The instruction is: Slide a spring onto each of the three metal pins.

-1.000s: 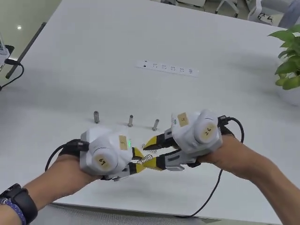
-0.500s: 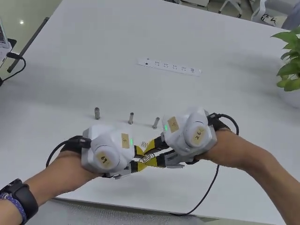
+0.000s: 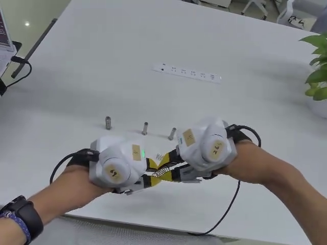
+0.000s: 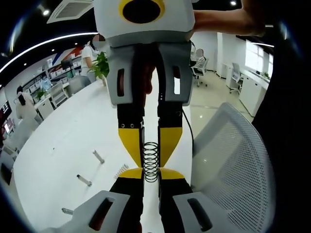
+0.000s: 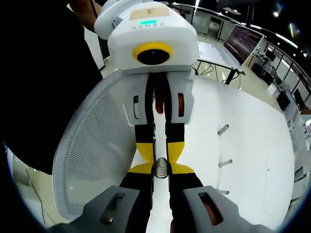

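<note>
While right tool (image 5: 162, 174) pinches spring (image 4: 151, 162) too, left tool (image 5: 161, 154) reads XENSE.

Three metal pins (image 3: 145, 128) upright in row, apart, open gap between each. Loose spring (image 4: 120, 171) lies near them. Beyond pins, table (image 3: 102, 66) bare until power strip (image 3: 191, 73). Plant (image 3: 319, 76) far right.

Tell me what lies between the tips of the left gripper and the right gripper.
A spring bridges them in the left gripper view: the right gripper clamps its far end, the left gripper its near end.
</note>
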A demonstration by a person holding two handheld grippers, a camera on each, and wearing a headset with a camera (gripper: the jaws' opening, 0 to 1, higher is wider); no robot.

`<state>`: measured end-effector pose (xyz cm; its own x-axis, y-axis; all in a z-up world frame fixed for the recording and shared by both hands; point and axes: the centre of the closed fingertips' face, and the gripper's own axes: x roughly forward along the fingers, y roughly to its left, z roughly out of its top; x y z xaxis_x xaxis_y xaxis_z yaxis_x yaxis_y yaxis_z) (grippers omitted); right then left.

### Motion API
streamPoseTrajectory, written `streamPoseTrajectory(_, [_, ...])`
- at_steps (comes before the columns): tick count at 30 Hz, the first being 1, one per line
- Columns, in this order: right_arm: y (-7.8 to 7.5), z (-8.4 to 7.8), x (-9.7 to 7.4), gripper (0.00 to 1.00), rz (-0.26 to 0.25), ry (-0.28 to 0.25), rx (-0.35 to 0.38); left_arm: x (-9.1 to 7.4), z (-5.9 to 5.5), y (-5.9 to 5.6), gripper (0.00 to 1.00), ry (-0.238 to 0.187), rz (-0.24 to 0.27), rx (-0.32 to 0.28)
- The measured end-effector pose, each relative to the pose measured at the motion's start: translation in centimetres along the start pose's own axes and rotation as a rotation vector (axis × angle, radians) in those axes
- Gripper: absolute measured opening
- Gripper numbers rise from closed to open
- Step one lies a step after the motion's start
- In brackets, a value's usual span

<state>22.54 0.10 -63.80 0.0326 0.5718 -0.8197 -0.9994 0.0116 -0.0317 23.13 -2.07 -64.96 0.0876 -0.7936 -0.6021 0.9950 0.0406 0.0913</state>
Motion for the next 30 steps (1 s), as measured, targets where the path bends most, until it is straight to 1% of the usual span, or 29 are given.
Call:
streamPoseTrajectory(3, [-0.2,-0.1,0.0,0.09,-0.008,-0.003,0.005,0.0,-0.1,0.0,0.06,0.003,0.002,-0.01])
streamPoseTrajectory(5, [-0.3,-0.4,-0.1,0.09,-0.014,-0.003,0.019,-0.1,-0.3,0.3,0.11,0.004,0.016,-0.019])
streamPoseTrajectory(6, [-0.5,-0.6,-0.2,0.09,-0.02,-0.005,0.027,-0.2,-0.4,0.3,0.13,0.003,0.014,-0.033])
streamPoseTrajectory(10, [-0.9,-1.0,-0.5,0.09,-0.035,-0.011,0.047,-0.7,-0.7,0.6,0.15,-0.003,0.024,-0.057])
streamPoseTrajectory(12, [-1.3,-1.3,-0.7,0.09,-0.045,-0.01,0.057,-0.9,-0.8,1.0,0.17,-0.006,0.037,-0.077])
streamPoseTrajectory(14, [-1.5,-1.6,-0.8,0.09,-0.054,-0.008,0.065,-1.3,-0.8,1.4,0.19,-0.024,0.047,-0.114])
streamPoseTrajectory(16, [-1.7,-1.8,-1.0,0.09,-0.061,-0.007,0.075,-1.7,-1.1,2.0,0.19,-0.026,0.063,-0.126])
streamPoseTrajectory(21, [-2.2,-2.2,-1.3,0.09,-0.074,-0.011,0.093,-2.7,-1.3,3.0,0.2,-0.053,0.1,-0.178])
streamPoseTrajectory(25, [-2.6,-2.6,-1.5,0.09,-0.087,-0.004,0.105,-3.5,-2.0,3.8,0.22,-0.053,0.134,-0.198])
streamPoseTrajectory(27, [-2.9,-3.0,-1.6,0.09,-0.093,0.001,0.115,-3.9,-2.0,4.0,0.23,-0.077,0.145,-0.237])
streamPoseTrajectory(28, [-3.1,-3.2,-1.6,0.09,-0.094,0.002,0.122,-4.2,-2.3,4.3,0.24,-0.079,0.16,-0.245])
streamPoseTrajectory(30, [-3.5,-3.6,-1.8,0.09,-0.1,0.006,0.136,-4.5,-2.7,4.4,0.26,-0.071,0.171,-0.249])
